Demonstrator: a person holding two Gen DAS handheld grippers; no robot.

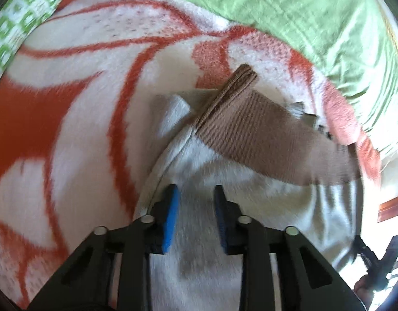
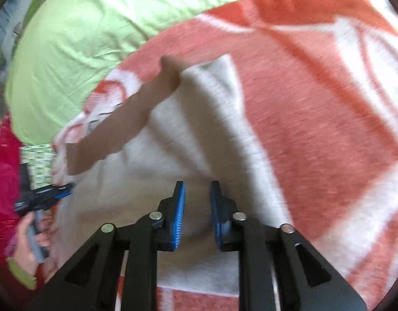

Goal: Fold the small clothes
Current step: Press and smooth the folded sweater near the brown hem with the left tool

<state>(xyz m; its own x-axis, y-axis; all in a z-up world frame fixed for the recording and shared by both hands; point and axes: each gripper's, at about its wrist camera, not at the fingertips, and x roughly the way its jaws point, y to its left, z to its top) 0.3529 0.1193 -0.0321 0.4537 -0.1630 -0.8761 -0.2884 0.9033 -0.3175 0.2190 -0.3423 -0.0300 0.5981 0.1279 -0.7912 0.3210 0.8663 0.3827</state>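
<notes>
A small pale grey garment [image 1: 199, 176] with a brown ribbed sleeve [image 1: 261, 129] lies on an orange and white blanket [image 1: 69, 129]. The sleeve is folded across the body. My left gripper [image 1: 196, 199] is open just above the grey fabric. In the right wrist view the same garment [image 2: 178, 140] spreads out with the brown sleeve [image 2: 126, 119] at its left. My right gripper [image 2: 197, 194] is open over the garment's near part. Both views are blurred by motion. The left gripper also shows in the right wrist view [image 2: 43, 197], held in a hand.
A green sheet [image 1: 302, 13] covers the bed beyond the blanket and shows in the right wrist view [image 2: 77, 39]. A green and white patterned cloth [image 1: 14, 31] lies at the far left. The person's red sleeve [image 2: 4, 181] is at the left edge.
</notes>
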